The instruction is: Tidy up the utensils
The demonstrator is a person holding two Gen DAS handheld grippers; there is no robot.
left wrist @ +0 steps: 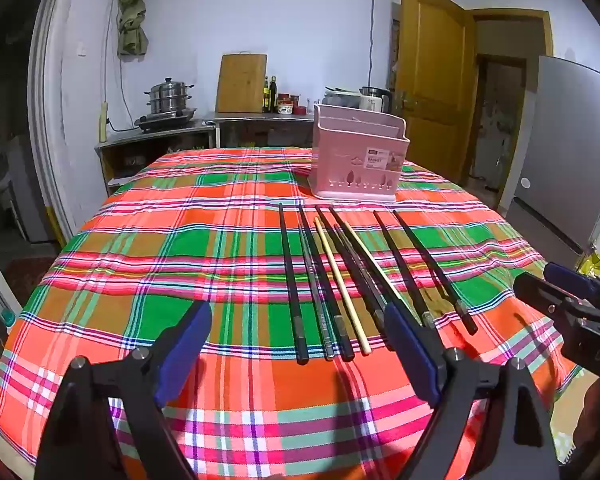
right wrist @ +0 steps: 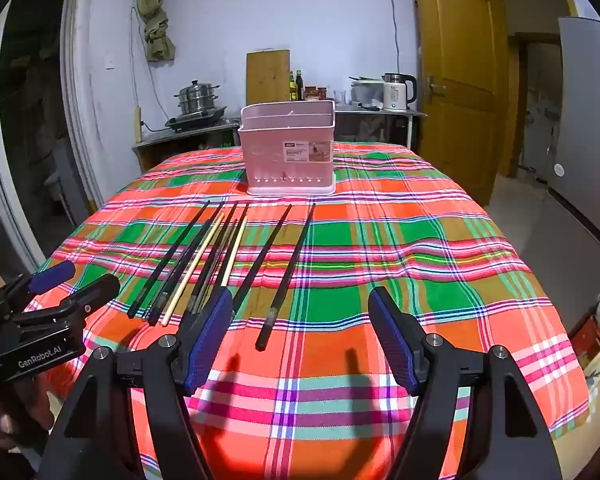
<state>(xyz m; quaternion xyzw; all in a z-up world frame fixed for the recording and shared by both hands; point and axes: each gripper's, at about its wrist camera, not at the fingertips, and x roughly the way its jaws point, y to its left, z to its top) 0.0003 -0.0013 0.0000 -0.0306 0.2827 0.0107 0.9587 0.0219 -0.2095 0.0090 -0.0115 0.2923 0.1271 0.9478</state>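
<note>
Both claws empty, jaws wide apart: left claw [left wrist: 298, 350] and right claw [right wrist: 300, 332] hover over the near edge of the table [left wrist: 140, 240]. Nothing gripped.

Chopsticks [left wrist: 340, 280] lie loose in a row on the checked cloth just beyond my fingertips, mostly black, two pale wooden ones, handles toward me. None sorted yet, as far as I judge; the whole job remains.

Pink basket [right wrist: 287, 148] stands upright past the chopstick tips, toward the far edge, apparently empty. Path to it unobstructed.

Behind: counter with steamer pot [left wrist: 169, 98], cutting board [left wrist: 242, 82], kettle [right wrist: 398, 90].
</note>
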